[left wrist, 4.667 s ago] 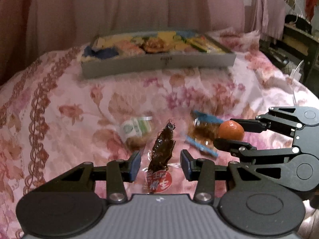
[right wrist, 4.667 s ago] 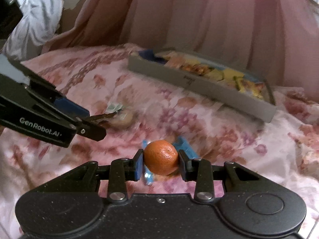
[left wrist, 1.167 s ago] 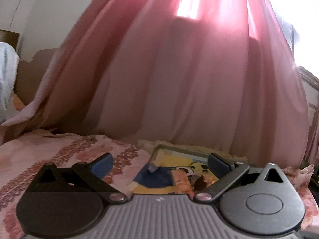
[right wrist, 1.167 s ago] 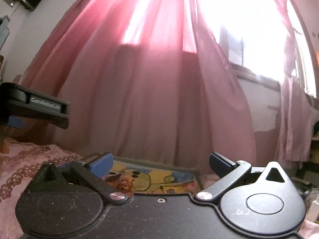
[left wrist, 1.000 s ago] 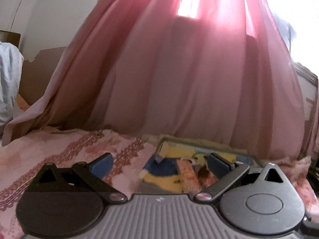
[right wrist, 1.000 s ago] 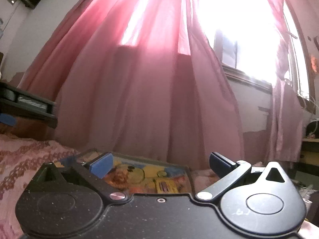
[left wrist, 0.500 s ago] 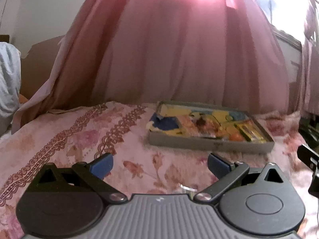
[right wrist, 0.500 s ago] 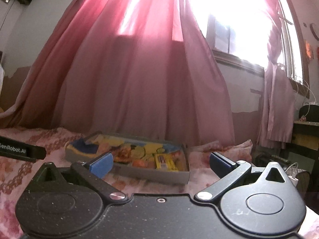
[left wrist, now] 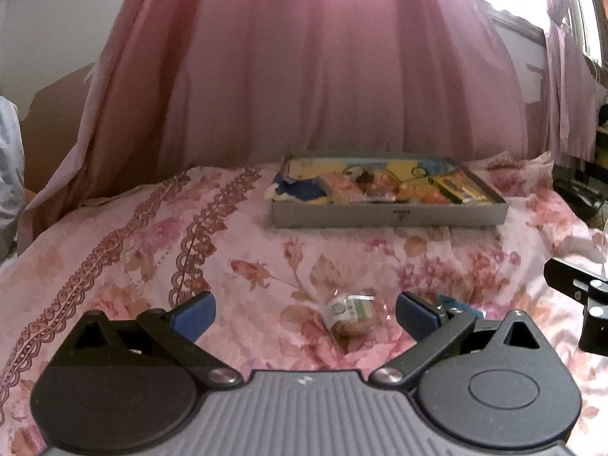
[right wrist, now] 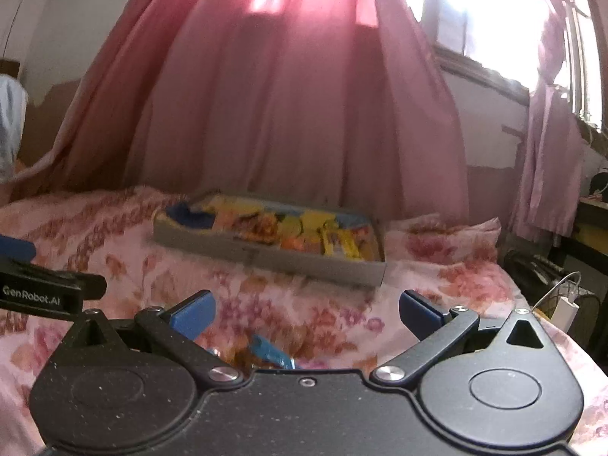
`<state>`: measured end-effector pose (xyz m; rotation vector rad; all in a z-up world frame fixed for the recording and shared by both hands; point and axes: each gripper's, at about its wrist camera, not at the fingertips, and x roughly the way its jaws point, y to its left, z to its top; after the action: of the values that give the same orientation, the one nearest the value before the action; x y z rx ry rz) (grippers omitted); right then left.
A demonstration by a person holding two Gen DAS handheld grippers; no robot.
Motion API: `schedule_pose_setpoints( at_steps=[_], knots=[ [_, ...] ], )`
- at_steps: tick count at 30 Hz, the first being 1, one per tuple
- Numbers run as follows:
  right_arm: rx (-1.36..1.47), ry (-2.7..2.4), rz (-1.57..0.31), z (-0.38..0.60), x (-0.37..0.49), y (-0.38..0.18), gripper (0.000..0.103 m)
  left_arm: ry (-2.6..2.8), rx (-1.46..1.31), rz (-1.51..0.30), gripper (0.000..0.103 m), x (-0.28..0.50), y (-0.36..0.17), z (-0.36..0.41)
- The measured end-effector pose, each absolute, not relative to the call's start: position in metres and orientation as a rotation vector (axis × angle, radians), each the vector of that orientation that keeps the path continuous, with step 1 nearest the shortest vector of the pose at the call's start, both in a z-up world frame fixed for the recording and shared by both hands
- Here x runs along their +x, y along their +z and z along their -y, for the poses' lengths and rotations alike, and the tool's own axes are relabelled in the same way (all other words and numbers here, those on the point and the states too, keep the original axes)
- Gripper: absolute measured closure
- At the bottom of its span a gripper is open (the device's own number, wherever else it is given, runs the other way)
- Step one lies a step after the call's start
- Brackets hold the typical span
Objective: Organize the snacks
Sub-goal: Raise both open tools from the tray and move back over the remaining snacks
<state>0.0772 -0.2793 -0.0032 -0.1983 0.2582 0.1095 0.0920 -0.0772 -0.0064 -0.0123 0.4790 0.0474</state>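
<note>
Both tongs — left tongs point(left wrist: 306, 313), right tongs point(right wrist: 307, 313) — gape wide and empty above the floral bedspread point(left wrist: 152, 250).

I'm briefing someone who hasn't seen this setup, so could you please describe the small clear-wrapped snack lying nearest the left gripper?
On the floral pink bedspread, look well in front of the grey tray of snacks, between the open left gripper's blue pads. There lies the clear-wrapped snack: a green-and-white label over a brownish biscuit. The blue-edged packet to its right lacks that label.
</note>
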Motion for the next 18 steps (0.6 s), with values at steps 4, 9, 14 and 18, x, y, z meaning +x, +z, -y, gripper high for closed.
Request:
schedule_pose_setpoints(
  at_steps=[4, 9, 14, 18],
  knots=[
    [-0.223, 0.116, -0.322, 0.275, 0.084, -0.011, 0.001, 0.052, -0.009, -0.517, 0.000, 0.095, -0.013, 0.075],
    [-0.242, 0.115, -0.404, 0.272, 0.095, -0.020, 0.001, 0.051, -0.021, -0.563, 0.000, 0.102, -0.020, 0.069],
    [-0.260, 0.117, -0.474, 0.269, 0.104, -0.029, 0.001, 0.023, -0.024, -0.634, 0.000, 0.113, -0.025, 0.065],
    [-0.269, 0.124, -0.513, 0.266, 0.110, -0.033, 0.001, -0.009, -0.002, -0.685, 0.000, 0.121, -0.028, 0.064]
  ],
)
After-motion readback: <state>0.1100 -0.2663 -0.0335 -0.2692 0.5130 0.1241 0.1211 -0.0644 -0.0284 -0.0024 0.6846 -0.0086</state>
